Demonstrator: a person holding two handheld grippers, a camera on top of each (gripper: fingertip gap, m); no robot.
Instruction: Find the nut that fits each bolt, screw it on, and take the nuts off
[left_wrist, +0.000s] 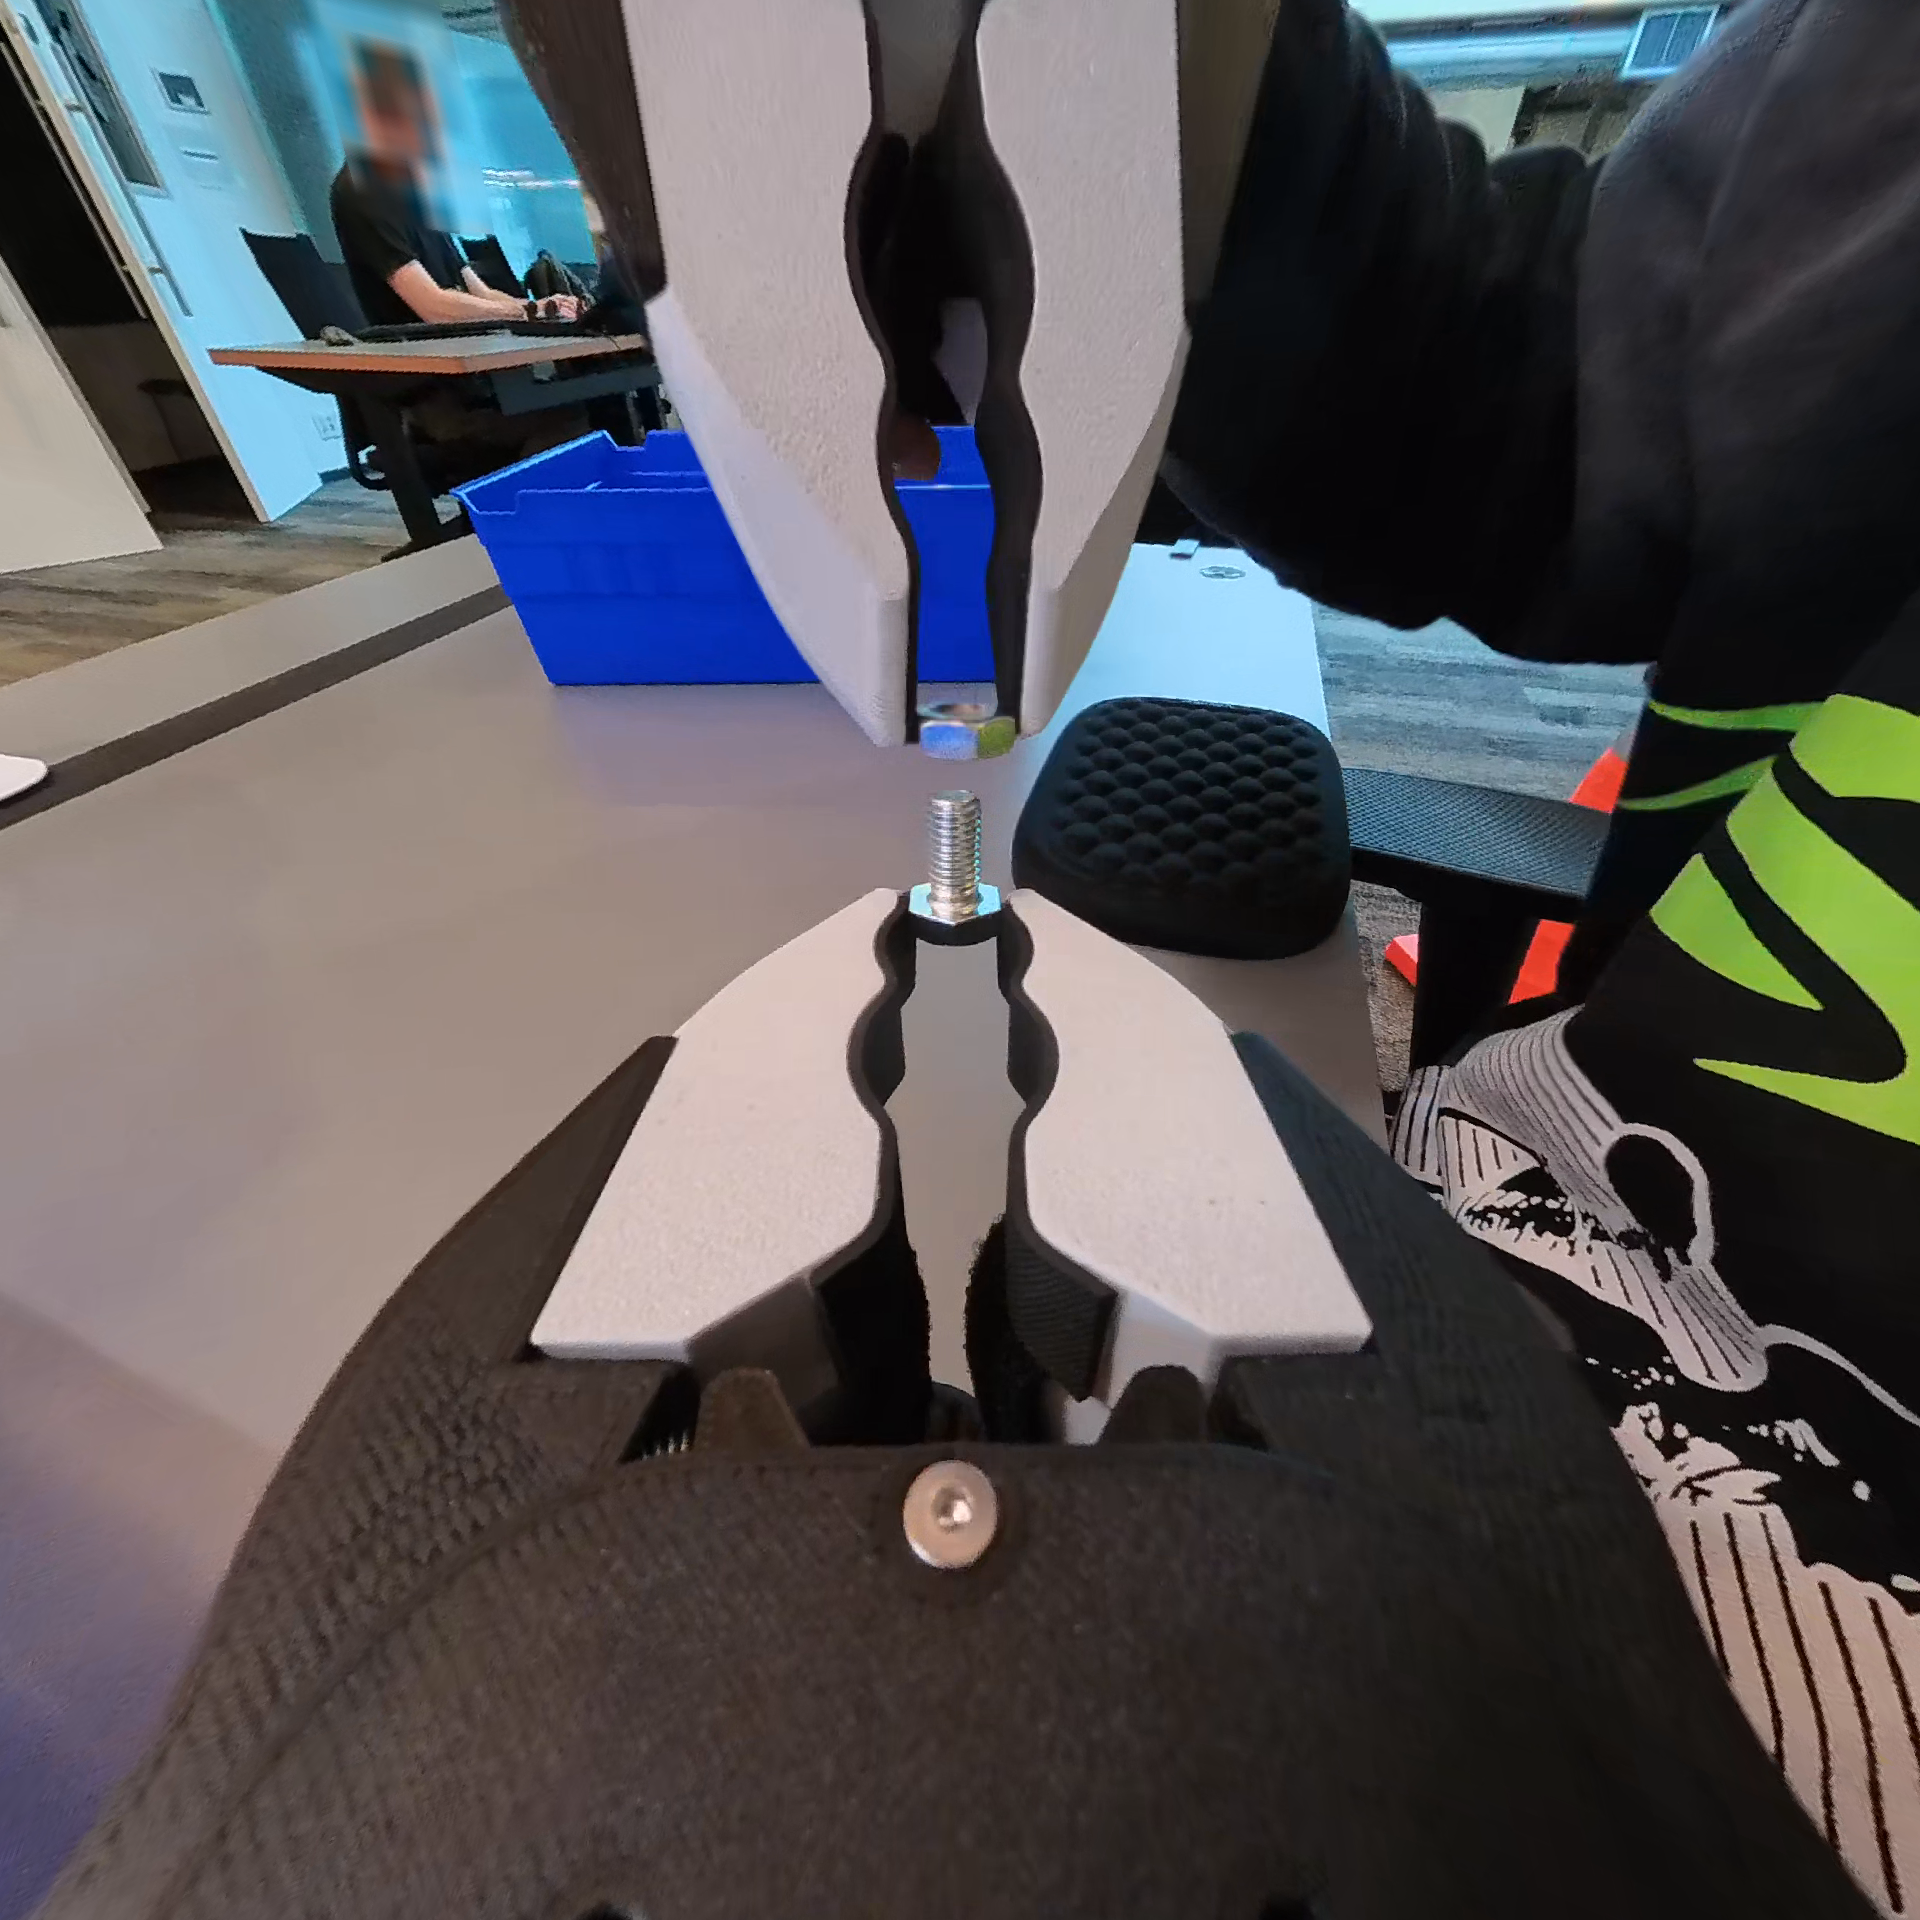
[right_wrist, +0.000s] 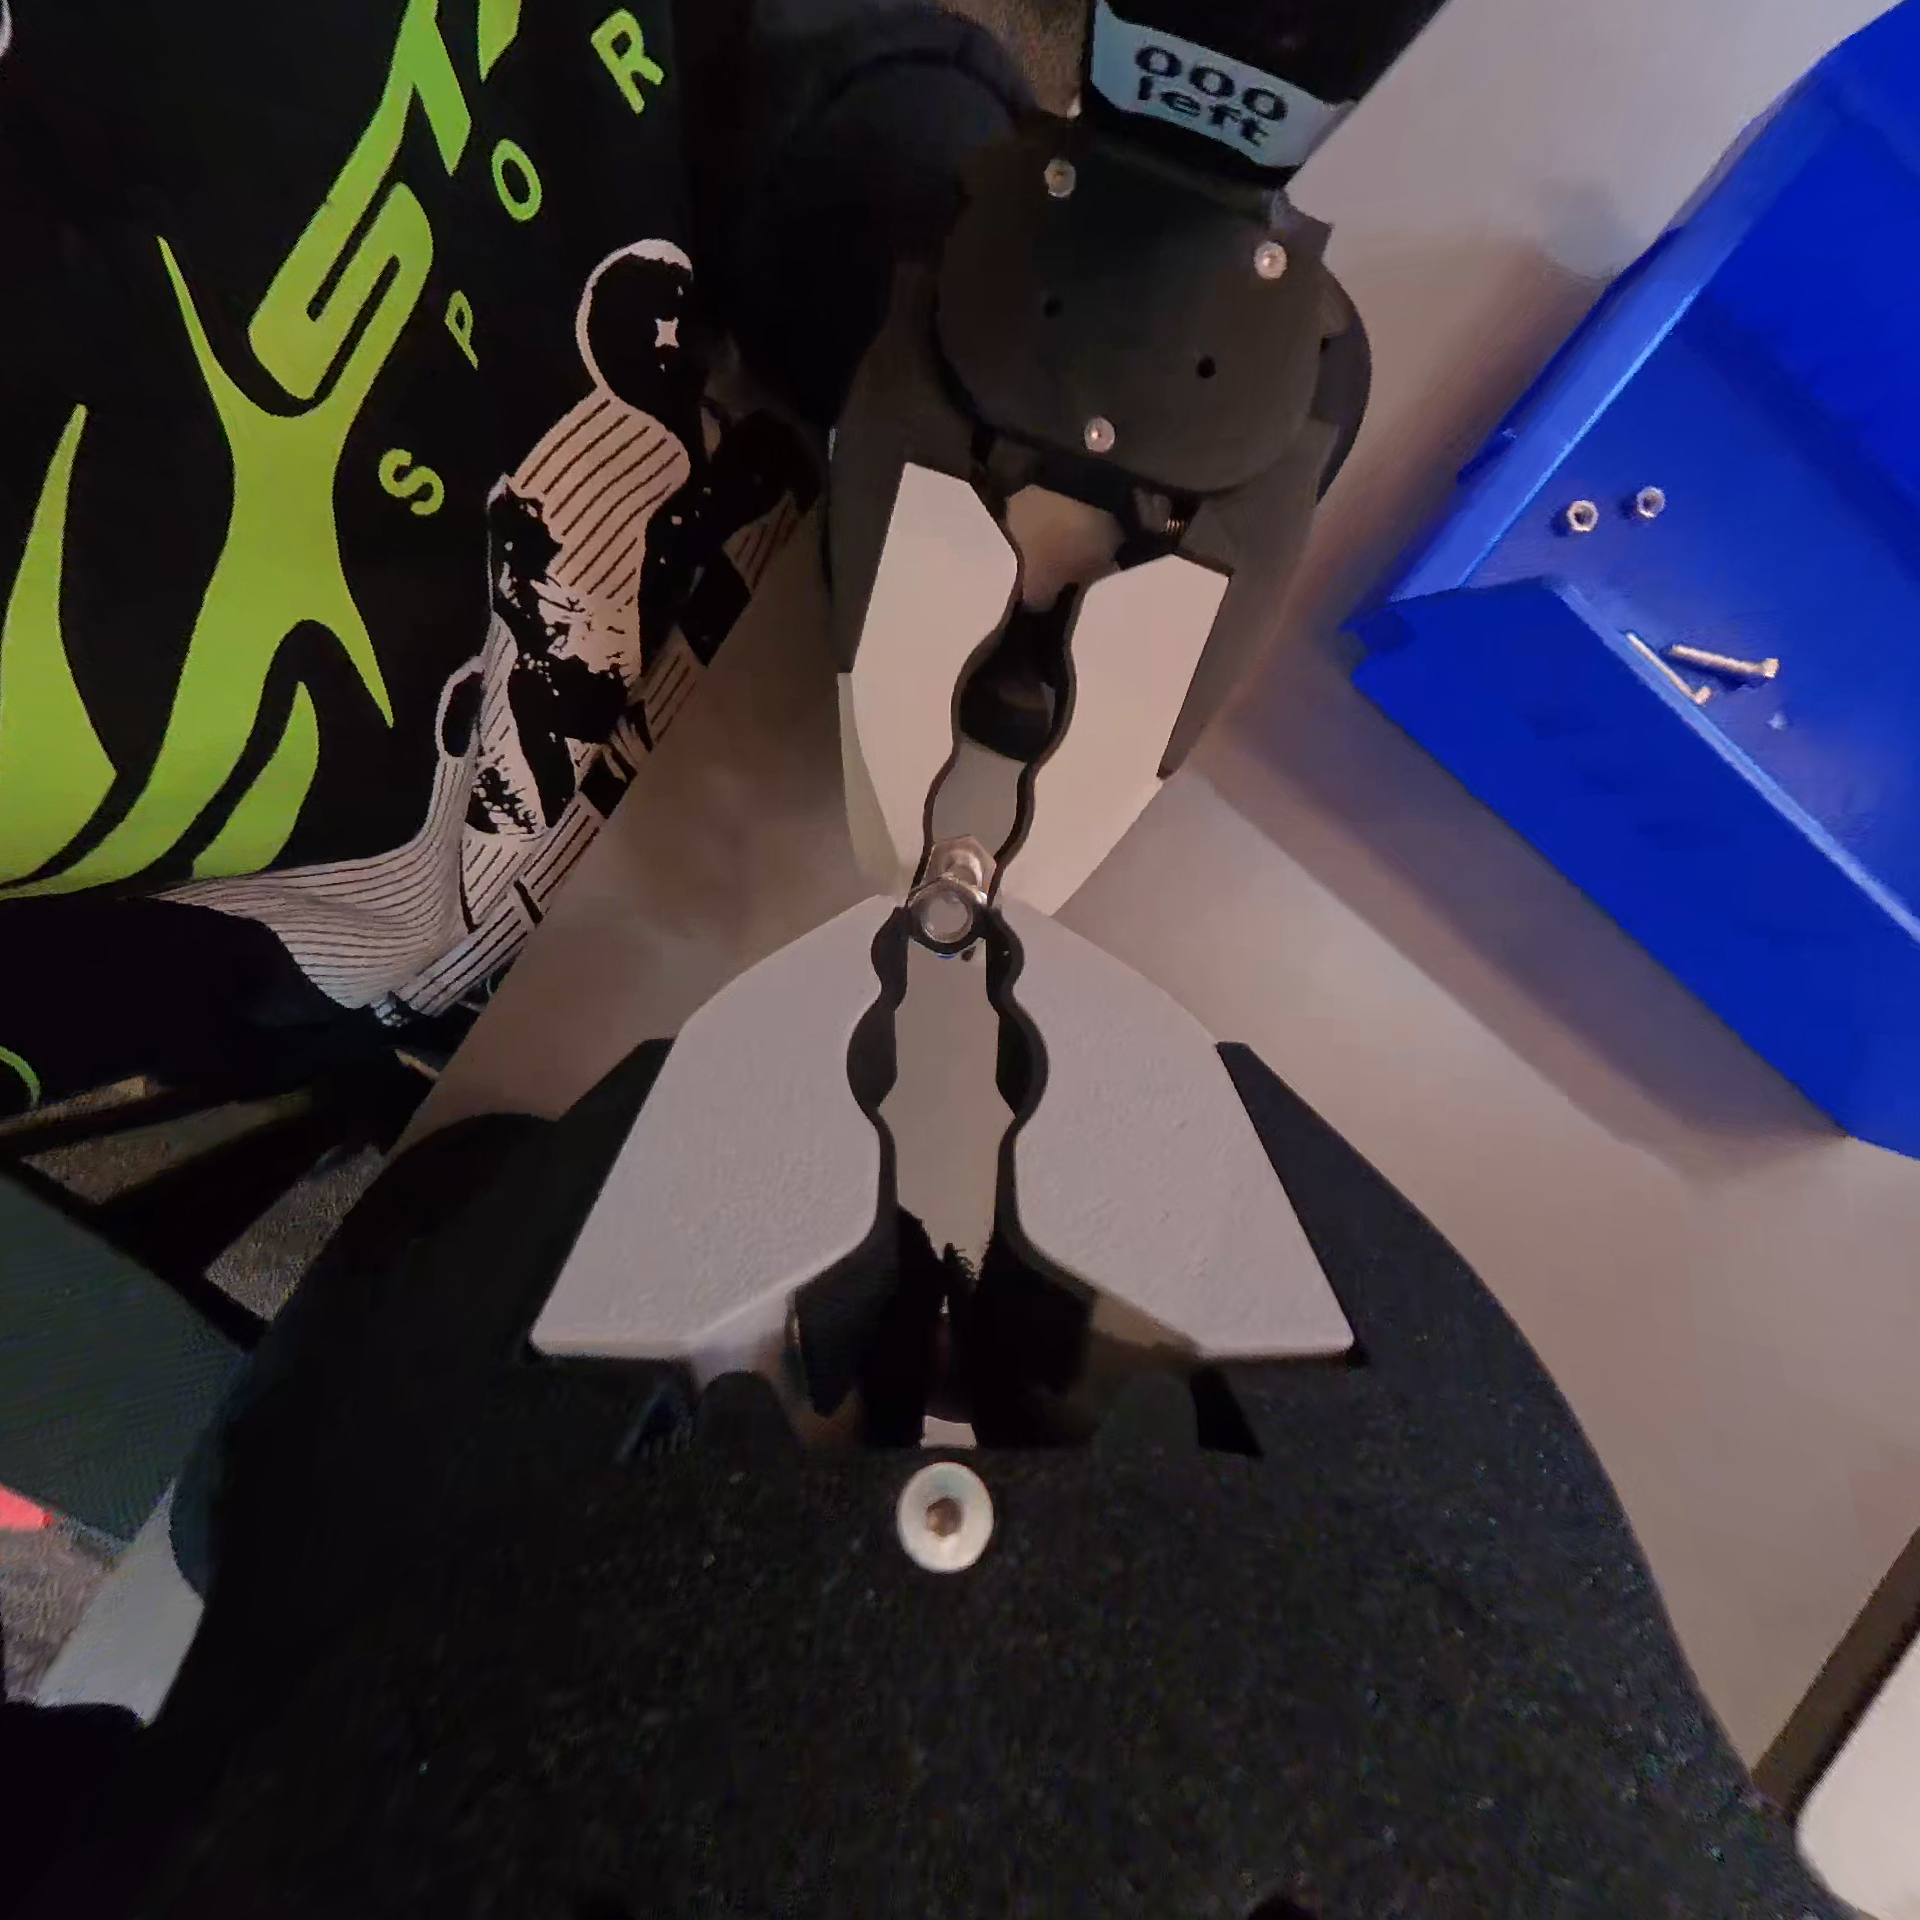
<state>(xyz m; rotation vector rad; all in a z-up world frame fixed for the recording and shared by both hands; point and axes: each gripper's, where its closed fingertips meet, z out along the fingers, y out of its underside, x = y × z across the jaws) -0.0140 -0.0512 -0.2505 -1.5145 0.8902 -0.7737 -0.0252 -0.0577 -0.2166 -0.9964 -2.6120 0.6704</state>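
Two tools tip-to-tip, nut (left_wrist: 957, 736) above bolt (left_wrist: 955, 854)

left tongs (left_wrist: 954, 920) clamped, pointing up, right tongs (left_wrist: 961, 727) clamped above, pointing down

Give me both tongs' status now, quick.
Left tongs: closed on the bolt by its head.
Right tongs: closed on a nut.

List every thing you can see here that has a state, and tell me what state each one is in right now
Left claw: shut on the bolt's hex head.
Bolt: held upright, threads bare, no nut on it.
Right claw: shut on a nut.
Nut: held just above the bolt tip, apart from it, not threaded.
Blue bin: open-topped, with loose nuts and bolts inside.
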